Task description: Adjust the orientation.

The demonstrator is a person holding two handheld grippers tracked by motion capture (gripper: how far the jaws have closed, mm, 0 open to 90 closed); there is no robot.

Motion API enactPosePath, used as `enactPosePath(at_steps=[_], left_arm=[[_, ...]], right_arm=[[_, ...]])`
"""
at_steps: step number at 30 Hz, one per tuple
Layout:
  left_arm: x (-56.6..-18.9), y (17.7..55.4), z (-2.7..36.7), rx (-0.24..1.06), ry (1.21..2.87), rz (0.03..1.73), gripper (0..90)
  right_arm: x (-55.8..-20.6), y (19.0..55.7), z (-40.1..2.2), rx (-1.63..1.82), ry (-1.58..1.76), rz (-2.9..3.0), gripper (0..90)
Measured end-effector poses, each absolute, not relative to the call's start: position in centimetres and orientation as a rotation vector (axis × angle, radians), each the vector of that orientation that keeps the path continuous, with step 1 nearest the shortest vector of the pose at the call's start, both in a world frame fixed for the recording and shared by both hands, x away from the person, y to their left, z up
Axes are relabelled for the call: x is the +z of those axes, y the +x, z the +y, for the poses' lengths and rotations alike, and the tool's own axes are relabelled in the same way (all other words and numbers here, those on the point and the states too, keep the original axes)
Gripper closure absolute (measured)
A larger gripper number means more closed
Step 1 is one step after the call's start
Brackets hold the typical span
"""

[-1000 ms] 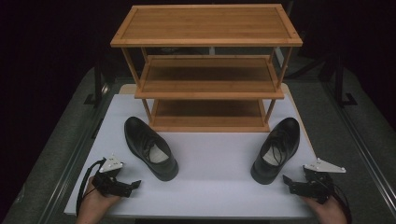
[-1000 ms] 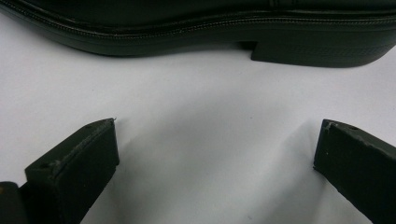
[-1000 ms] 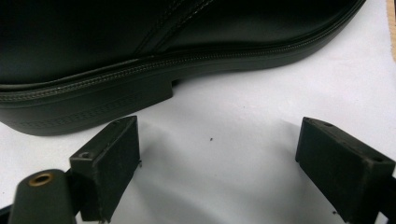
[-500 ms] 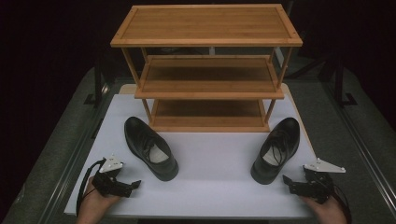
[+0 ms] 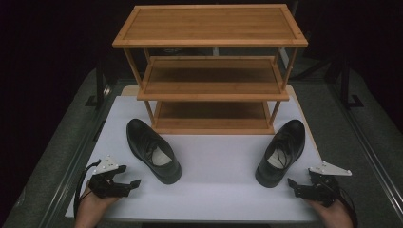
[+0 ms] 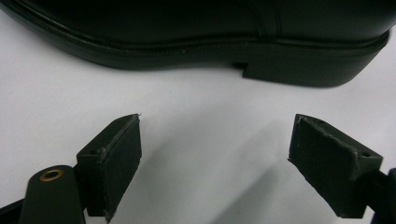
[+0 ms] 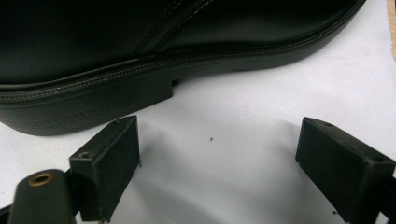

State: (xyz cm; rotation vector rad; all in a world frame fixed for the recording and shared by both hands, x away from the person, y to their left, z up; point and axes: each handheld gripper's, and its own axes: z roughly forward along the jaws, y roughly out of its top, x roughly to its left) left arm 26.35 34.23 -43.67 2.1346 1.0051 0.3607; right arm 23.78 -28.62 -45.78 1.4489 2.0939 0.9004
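Left tongs [image 5: 124, 183] jaws spread wide, nothing between them, low over the white table [image 5: 218, 190] at its near left corner; left gripper view has the pads [image 6: 116, 158] aimed side-on at the left shoe [image 5: 153, 150], sole and heel block just ahead, not touching. Right tongs [image 5: 300, 188] same story: jaws apart, empty, near right corner, pointed at the heel end of the right shoe [image 5: 281, 152], which sits close beside the near pad in the right gripper view. Both black lace-ups stand upright on their soles, well apart, in front of the three-tier wooden rack [image 5: 211, 71], all tiers bare. Handling guess: smooth polished leather, likely slick on the upper; sole and heel stiff, collar softer and will flex. Moderate weight, not fragile. Best bite is probably across the heel counter or pinching the collar wall at the opening, not the rounded toe
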Motion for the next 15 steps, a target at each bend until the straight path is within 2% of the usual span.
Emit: enactPosePath(at_steps=[1, 5, 8, 9, 10, 11, 12, 13, 15], left_arm=[[-43.4, 26.3, 34.4, 0.368, 2.125, 1.003, 24.2], [-42.8, 26.3, 35.0, 0.360, 2.110, 0.998, 34.4], [-42.5, 26.3, 35.3, 0.350, 2.098, 0.995, 45.5], [-42.3, 26.4, 35.4, 0.348, 2.093, 1.006, 45.5], [-42.1, 26.6, 35.5, 0.349, 2.090, 1.011, 55.2], [-42.0, 26.7, 35.6, 0.351, 2.087, 1.014, 55.2], [-41.8, 26.9, 35.8, 0.347, 2.087, 1.017, 59.6], [-41.5, 27.3, 36.0, 0.340, 2.080, 1.022, 71.1], [-41.3, 27.6, 36.1, 0.337, 2.081, 1.024, 80.4]], right_arm=[[-45.8, 23.8, -28.6, 0.900, 1.449, 2.094, 12.9], [-45.8, 23.8, -28.6, 0.900, 1.449, 2.094, 12.9], [-45.8, 23.8, -28.6, 0.902, 1.450, 2.093, 12.9], [-45.8, 23.8, -28.6, 0.902, 1.450, 2.093, 12.9], [-45.8, 23.8, -28.6, 0.902, 1.450, 2.094, 12.9], [-45.8, 23.8, -28.6, 0.902, 1.450, 2.094, 12.9], [-45.8, 23.8, -28.6, 0.901, 1.450, 2.094, 12.9], [-45.8, 23.8, -28.6, 0.901, 1.451, 2.093, 12.9], [-45.8, 23.8, -28.6, 0.900, 1.450, 2.093, 12.9]])
